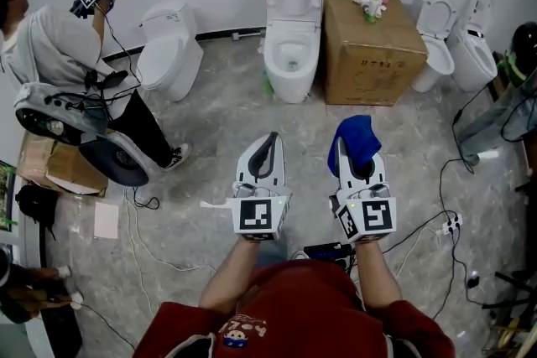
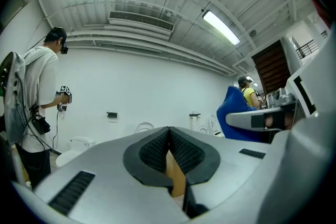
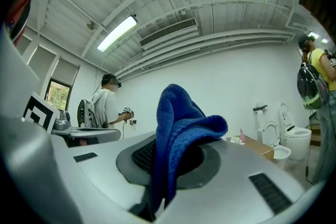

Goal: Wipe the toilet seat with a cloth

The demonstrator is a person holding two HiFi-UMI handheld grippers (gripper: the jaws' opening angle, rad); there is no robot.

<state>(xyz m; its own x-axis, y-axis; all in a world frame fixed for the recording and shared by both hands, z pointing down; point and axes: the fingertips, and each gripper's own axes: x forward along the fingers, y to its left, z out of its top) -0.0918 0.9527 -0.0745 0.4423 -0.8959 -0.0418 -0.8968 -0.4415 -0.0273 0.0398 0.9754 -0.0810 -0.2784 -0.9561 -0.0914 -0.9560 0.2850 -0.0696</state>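
A white toilet [image 1: 293, 29] with its lid up and seat [image 1: 292, 53] down stands against the far wall, straight ahead in the head view. My right gripper [image 1: 342, 138] is shut on a blue cloth [image 1: 357, 140], which bunches up over its jaws [image 3: 181, 128]. My left gripper [image 1: 270, 137] is shut with nothing between its pads [image 2: 169, 136]. Both grippers are held level, side by side, well short of the toilet. The blue cloth [image 2: 239, 107] also shows at the right of the left gripper view.
A cardboard box [image 1: 369, 42] with small items on top stands right of the toilet. Other toilets stand at the left [image 1: 170, 50] and far right [image 1: 457, 38]. A person in white [image 1: 63, 54] with gear stands at the left. Cables [image 1: 428, 226] lie on the marble floor.
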